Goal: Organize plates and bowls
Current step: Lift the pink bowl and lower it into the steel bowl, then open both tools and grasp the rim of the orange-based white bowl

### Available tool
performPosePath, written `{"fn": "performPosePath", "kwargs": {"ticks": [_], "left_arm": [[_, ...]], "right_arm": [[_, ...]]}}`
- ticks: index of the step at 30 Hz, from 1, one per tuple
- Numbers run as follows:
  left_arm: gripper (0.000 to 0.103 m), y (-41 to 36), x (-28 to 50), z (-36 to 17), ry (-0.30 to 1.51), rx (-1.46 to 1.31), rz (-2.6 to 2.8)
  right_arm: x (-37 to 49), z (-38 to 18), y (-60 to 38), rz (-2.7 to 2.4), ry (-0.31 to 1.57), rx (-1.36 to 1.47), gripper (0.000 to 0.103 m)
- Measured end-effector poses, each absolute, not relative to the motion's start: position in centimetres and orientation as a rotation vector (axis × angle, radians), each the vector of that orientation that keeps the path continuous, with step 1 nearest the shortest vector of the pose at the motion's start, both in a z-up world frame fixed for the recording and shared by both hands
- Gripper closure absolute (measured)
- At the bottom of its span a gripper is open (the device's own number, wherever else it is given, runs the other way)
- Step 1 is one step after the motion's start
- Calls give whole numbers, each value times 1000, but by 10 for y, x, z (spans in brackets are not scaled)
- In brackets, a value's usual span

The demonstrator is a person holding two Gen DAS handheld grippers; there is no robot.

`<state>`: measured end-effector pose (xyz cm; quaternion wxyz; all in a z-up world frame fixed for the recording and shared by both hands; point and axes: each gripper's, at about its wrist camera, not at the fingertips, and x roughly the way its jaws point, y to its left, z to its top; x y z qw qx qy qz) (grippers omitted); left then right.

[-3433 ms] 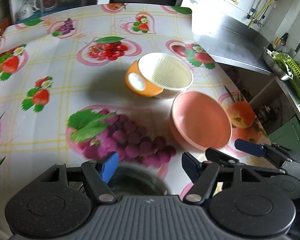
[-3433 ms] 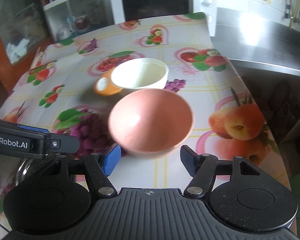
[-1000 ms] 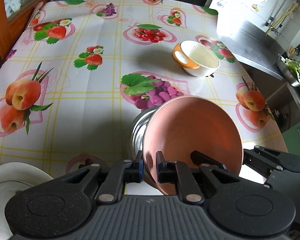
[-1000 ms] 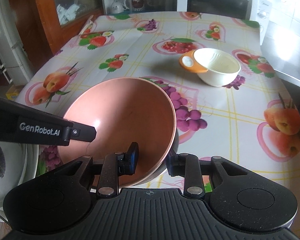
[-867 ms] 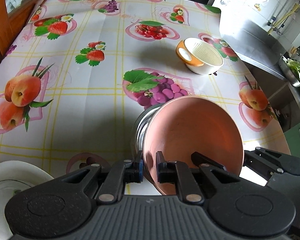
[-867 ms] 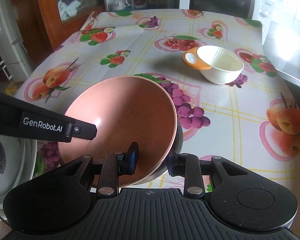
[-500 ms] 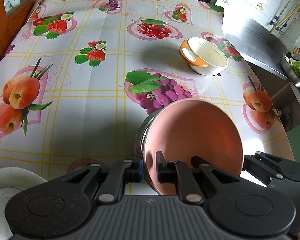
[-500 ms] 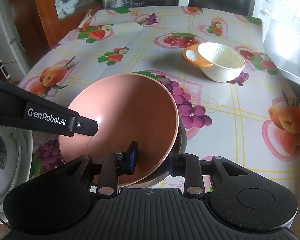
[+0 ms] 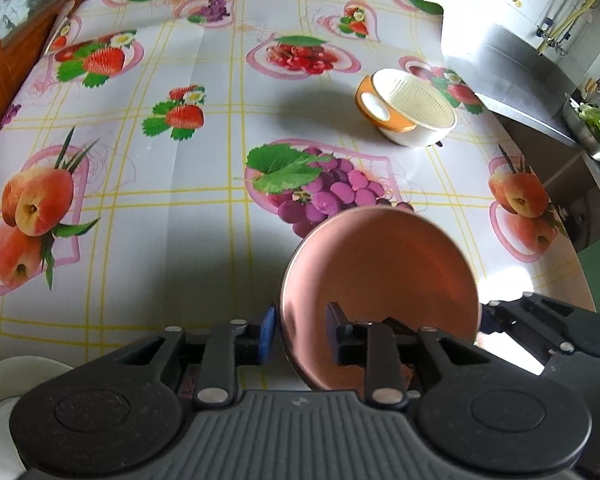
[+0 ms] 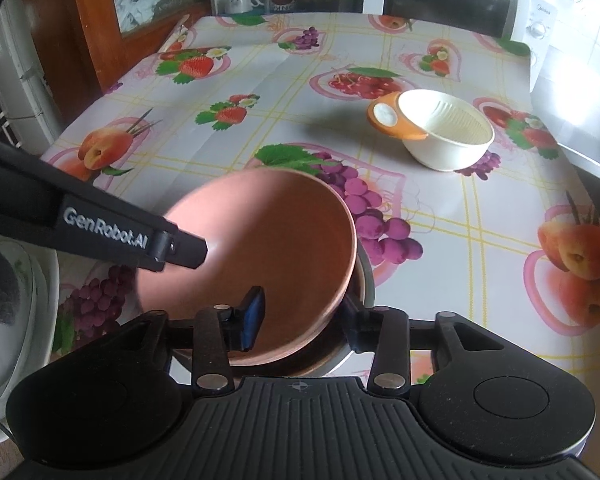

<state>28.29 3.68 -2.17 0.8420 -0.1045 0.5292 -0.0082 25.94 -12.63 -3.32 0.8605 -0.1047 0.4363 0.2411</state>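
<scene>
A terracotta-pink bowl [image 9: 380, 280] is tilted at the near edge of the table, over a steel bowl [image 10: 366, 280] whose rim shows beside it. My left gripper [image 9: 300, 330] has its fingers on either side of the pink bowl's left rim, a little apart. My right gripper [image 10: 300, 312] is shut on the pink bowl [image 10: 260, 240] at its near rim. A cream bowl with an orange handle part [image 9: 408, 114] sits farther back on the right, also in the right wrist view [image 10: 440, 136].
White plates [image 9: 4, 408] lie at the near left corner, also visible in the right wrist view [image 10: 20, 308]. The fruit-print tablecloth [image 9: 140, 184] covers the table. A microwave [image 10: 448, 0] stands at the back, a steel counter [image 9: 520, 64] to the right.
The pink bowl has sunk lower and nearer with both grippers. The left gripper's fingers have spread slightly at its rim. The right gripper still grips it.
</scene>
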Motion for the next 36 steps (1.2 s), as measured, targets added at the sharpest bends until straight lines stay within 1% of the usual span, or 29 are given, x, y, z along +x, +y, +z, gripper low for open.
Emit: {"fn": "performPosePath", "kwargs": {"ticks": [3,4,9,11,12,13,15,18,23,26,28,32,34,36], "left_arm": [[70,39,284,-28,1138,-227,-15],[70,40,284,-30,1142,-229,-10],[70,41,287,-29,1140,-215,6],[71,42,290,-31,1144,-207,14],[72,42,292,-32,1148,-204,20],[75,42,293,-34,1151,-205,20],[78,42,294,-35,1155,-204,20],[78,40,294,-37,1155,-185,20],[78,40,296,-33,1149,-181,14],[74,41,298,-28,1140,-180,9],[65,40,299,-23,1126,-174,7],[58,38,305,-12,1101,-168,0],[52,36,310,-7,1086,-162,-4],[49,33,315,-4,1075,-151,-5]], "right_arm": [[261,-33,-128,514,920,-215,58],[262,-33,-129,522,923,-216,55],[261,-33,-127,533,922,-253,54],[262,-31,-128,539,917,-244,50],[263,-30,-128,541,913,-240,46],[263,-29,-129,540,909,-240,45],[264,-26,-132,532,900,-246,42],[268,-22,-139,521,892,-221,39],[276,-22,-152,500,903,-189,38],[279,-22,-155,499,909,-189,38],[281,-21,-156,498,905,-192,38],[290,-17,-159,493,898,-186,37],[296,-16,-161,488,893,-179,36],[304,-14,-163,479,888,-172,36]]}}
